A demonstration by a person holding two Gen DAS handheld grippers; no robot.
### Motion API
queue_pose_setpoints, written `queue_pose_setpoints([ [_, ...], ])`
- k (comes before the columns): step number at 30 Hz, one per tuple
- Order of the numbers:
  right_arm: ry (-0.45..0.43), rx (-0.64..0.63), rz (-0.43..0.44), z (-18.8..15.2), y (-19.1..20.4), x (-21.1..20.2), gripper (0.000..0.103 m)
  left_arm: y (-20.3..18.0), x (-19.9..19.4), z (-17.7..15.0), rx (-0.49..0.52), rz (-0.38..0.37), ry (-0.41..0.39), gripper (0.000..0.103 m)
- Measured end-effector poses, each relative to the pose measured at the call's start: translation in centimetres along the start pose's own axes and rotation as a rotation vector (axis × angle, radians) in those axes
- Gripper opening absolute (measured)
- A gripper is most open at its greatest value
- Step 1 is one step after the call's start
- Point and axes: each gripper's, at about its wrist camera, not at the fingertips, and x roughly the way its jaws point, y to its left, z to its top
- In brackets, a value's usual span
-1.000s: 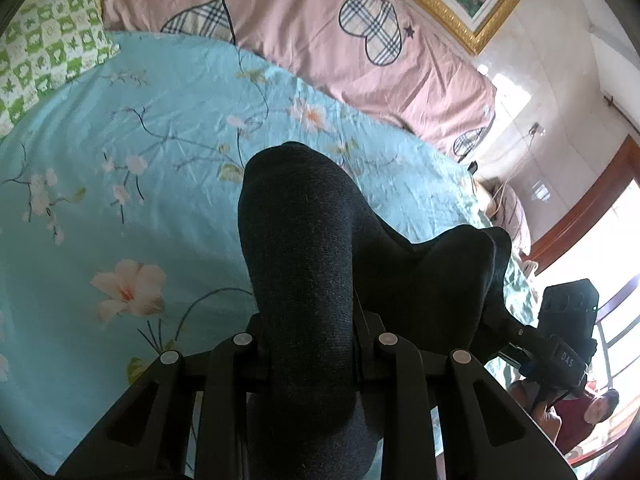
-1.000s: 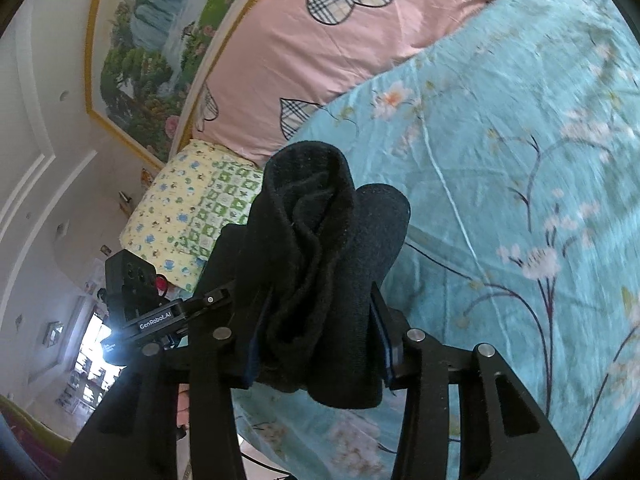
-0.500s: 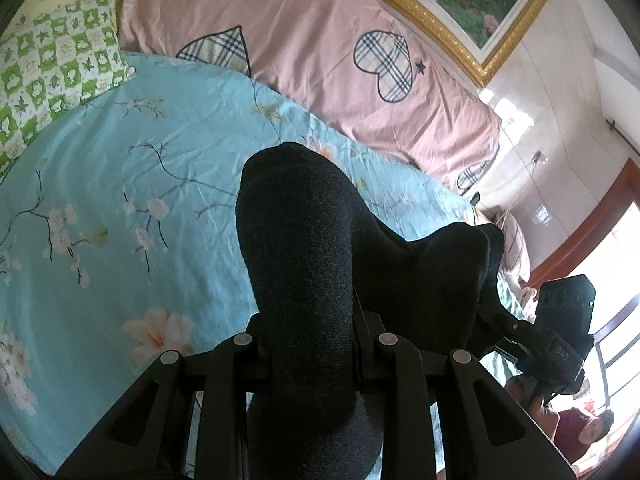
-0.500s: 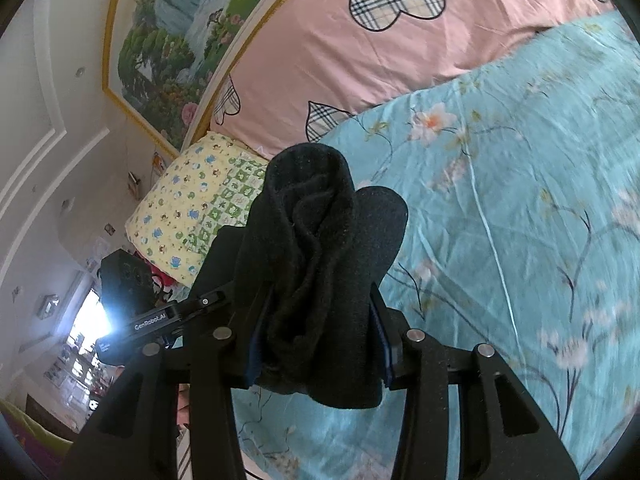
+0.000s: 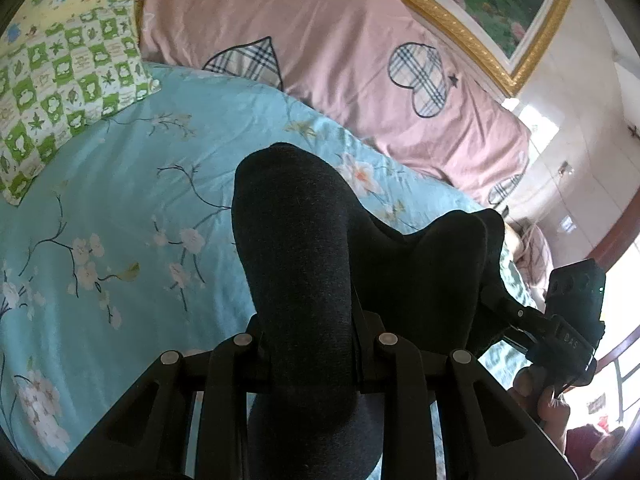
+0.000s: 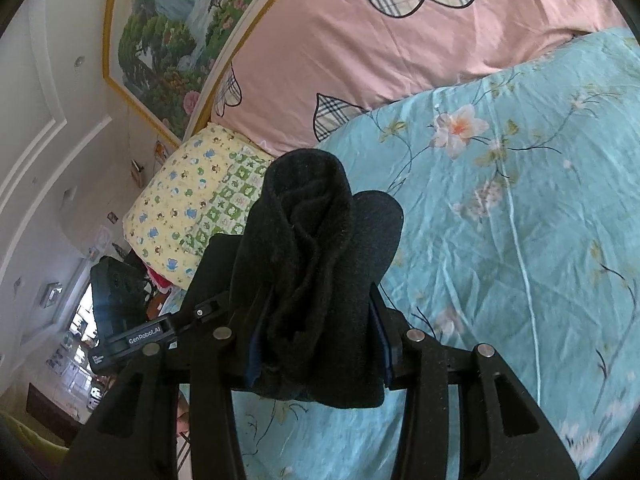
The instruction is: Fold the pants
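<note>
The pants (image 5: 304, 264) are dark charcoal knit cloth, held up above the bed between both grippers. My left gripper (image 5: 306, 336) is shut on a thick bunched fold of them. The cloth stretches right to my right gripper's body (image 5: 568, 320), seen at the right edge. In the right wrist view my right gripper (image 6: 316, 340) is shut on another rolled bunch of the pants (image 6: 308, 248). The left gripper's body (image 6: 120, 320) shows at the lower left there. The fingertips are hidden by cloth in both views.
Below lies a bed with a light blue floral sheet (image 5: 120, 240). A pink quilt with plaid hearts (image 5: 340, 60) lies along the headboard side. A green and yellow patterned pillow (image 5: 60, 76) sits at the corner. A framed landscape painting (image 6: 172, 40) hangs on the wall.
Both grippers have risen and tilted toward the head of the bed with the pants still clamped. More of the pink quilt, pillow and painting have come into view.
</note>
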Motion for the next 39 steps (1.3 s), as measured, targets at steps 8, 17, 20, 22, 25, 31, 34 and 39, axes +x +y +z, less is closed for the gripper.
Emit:
queue_pose_setpoints([
  [8,0.025,-0.003,0.016,1.6,-1.0,2.4,0.045,0.5,1.8,1.1,-0.022,0.028,0.002,0.025],
  [17,0.05,0.01,0.014,2.7,-2.5,4.1,0.045,0.9,3.2,1.8,-0.03,0.045,0.008,0.025],
  [20,0.053,0.014,0.016,2.9,-3.0,4.6,0.045,1.1,3.7,2.1,-0.035,0.053,0.008,0.025],
  [22,0.055,0.018,0.017,3.1,-3.2,5.0,0.045,1.3,3.9,2.3,-0.041,0.056,0.008,0.025],
  [25,0.061,0.014,0.019,3.3,-3.4,5.7,0.045,1.7,4.3,2.5,-0.05,0.06,0.009,0.025],
  [31,0.072,0.016,0.023,3.4,-4.2,7.0,0.045,2.7,5.3,2.8,-0.058,0.074,0.022,0.025],
  [34,0.079,0.022,0.023,3.4,-4.6,7.6,0.045,3.1,5.8,2.7,-0.059,0.079,0.027,0.025],
  [39,0.097,0.03,0.015,3.3,-5.3,8.6,0.045,4.5,6.8,2.4,-0.087,0.075,0.041,0.025],
])
